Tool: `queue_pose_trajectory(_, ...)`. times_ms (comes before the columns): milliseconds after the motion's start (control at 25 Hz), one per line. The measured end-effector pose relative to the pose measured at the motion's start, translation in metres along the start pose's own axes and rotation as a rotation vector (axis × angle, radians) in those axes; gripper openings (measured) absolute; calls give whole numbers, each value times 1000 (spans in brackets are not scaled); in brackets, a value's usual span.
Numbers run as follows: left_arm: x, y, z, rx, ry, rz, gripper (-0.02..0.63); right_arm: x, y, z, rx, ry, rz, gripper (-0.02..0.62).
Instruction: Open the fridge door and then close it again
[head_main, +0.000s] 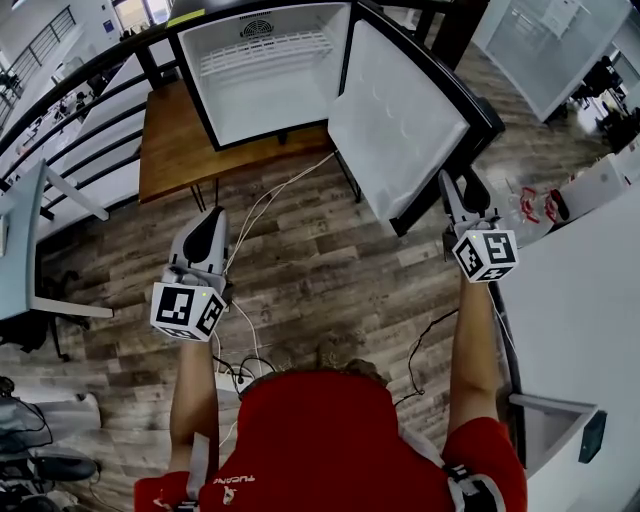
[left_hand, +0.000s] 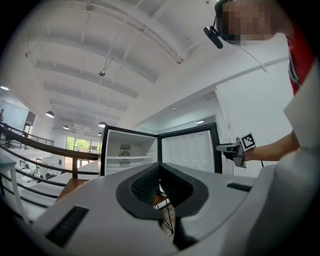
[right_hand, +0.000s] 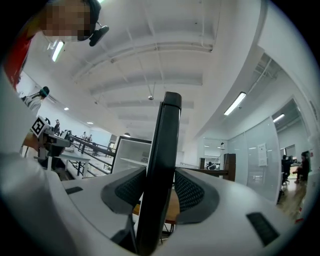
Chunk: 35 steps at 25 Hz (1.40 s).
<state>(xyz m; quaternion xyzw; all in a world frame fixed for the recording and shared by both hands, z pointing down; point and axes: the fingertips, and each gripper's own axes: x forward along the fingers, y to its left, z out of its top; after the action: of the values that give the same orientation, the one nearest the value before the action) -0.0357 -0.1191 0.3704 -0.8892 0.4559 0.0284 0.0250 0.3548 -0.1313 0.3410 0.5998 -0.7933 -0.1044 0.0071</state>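
Fridge door (head_main: 395, 120) stood wide open on the fridge (head_main: 225, 95) atop the wooden worktop (head_main: 175, 150); our right gripper's (head_main: 458, 190) fingers pinched its edge, our left gripper's (head_main: 212, 220) fingers were pressed together, empty.

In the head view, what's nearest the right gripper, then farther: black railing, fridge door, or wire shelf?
1. Fridge door: its edge sits between the right gripper's fingers.
2. Wire shelf: farther left, inside.
3. Black railing: far left, behind.

Smooth white moulded plastic lining fridge (head_main: 265, 90) and fridge door (head_main: 400, 130), glossy black rim; matt brown wood for table (head_main: 180, 150); ribbed black pads (right_hand: 192, 190) in right gripper (head_main: 458, 195), matt pale plastic shell.
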Motion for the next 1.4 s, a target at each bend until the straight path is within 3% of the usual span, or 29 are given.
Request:
queue_pose_trajectory(560,-5,11,2,-1,-8,-53,9,25,112,22,-1,-61,147,203)
queue_pose_trajectory(960,-20,45,1,-1,-10,-68,9,61,186,31,16,-77,194,230)
queue_pose_trajectory(1400,-18,80,-3,-4,-9,-26,9,109,251,36,-42,-90,245,230)
